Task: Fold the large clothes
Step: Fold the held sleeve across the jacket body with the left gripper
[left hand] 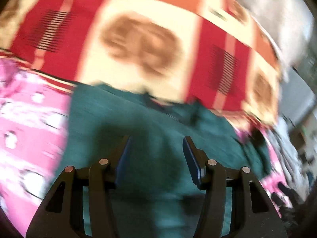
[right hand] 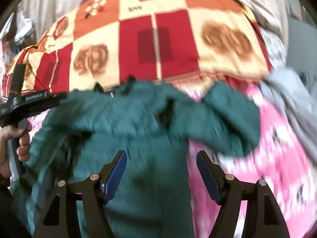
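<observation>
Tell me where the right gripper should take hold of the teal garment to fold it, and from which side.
Probably the bunched sleeve end of the teal garment, on its right side over the pink sheet. The cloth humps up there, offering a ridge to pinch, while the body below lies flat. Bring the right gripper, jaws open and empty, from the right edge inward. Blur hides the exact hem.
</observation>
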`<state>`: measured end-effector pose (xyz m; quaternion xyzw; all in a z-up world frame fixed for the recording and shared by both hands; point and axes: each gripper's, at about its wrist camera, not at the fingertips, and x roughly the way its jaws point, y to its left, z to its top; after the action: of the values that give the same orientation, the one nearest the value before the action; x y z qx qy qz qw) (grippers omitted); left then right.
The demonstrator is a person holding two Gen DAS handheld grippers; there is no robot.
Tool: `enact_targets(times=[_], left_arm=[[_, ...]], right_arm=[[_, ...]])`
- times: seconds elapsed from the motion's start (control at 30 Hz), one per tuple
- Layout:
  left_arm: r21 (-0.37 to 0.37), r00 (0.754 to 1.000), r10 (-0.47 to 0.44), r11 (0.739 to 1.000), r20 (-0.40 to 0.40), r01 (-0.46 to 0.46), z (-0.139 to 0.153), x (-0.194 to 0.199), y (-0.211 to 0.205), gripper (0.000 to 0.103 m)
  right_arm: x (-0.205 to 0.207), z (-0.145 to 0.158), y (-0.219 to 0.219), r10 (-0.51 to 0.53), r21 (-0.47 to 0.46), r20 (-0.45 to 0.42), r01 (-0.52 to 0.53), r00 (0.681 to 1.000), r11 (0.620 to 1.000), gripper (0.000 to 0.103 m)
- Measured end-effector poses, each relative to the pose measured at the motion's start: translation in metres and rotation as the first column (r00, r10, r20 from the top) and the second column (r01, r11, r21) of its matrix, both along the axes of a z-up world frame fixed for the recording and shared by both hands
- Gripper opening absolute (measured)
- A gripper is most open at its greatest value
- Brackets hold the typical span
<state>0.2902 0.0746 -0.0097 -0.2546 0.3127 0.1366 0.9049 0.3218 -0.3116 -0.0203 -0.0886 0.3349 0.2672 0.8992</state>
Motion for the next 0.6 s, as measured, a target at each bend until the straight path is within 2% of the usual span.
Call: enact_targets(times=[0.07,0.17,0.33,0.37,0.43,0.5,0.6], left_arm=[[0.01,0.997,0.071,0.997,-0.002,-0.071,-0.003,-0.006,0.029,0.053],[0.039,0.991,0.126,0.992,-0.047,-0.124,-0.017,0.001,0.056,0.053],[0.049,0.985,0.141,0.989,-0.101,-0.136,-0.047,0.022,0.067,0.054],[0.057,0.984,0.139,0.989,-0.112,-0.133,-0.054,0.026,0.066,0.06],[0.09,0.98,0.127,0.989,-0.155,-0.114,-0.07,0.035,0.059,0.065],[0.07,0.976,0.112,0.992,-0.188,-0.101,-0.084,0.04,0.057,0.065],[0.076,0.971,0.117,0.992,-0.21,-0.103,-0.088,0.042,0.057,0.065]], right_arm=[[0.019,0.006,0.02,-0.001,0.03,0.015,0.0,1.0,1.0,0.07],[0.056,0.003,0.056,0.055,0.092,-0.037,-0.052,0.998,0.994,0.069],[0.09,-0.029,0.115,0.171,0.063,-0.073,-0.167,0.983,0.984,0.064],[0.098,-0.04,0.12,0.174,0.043,-0.096,-0.17,0.98,0.984,0.063],[0.115,-0.062,0.12,0.125,-0.028,-0.15,-0.131,0.981,0.991,0.061],[0.133,-0.081,0.107,0.053,-0.071,-0.204,-0.069,0.978,0.995,0.06],[0.144,-0.091,0.094,0.036,-0.037,-0.256,-0.047,0.966,0.998,0.059]])
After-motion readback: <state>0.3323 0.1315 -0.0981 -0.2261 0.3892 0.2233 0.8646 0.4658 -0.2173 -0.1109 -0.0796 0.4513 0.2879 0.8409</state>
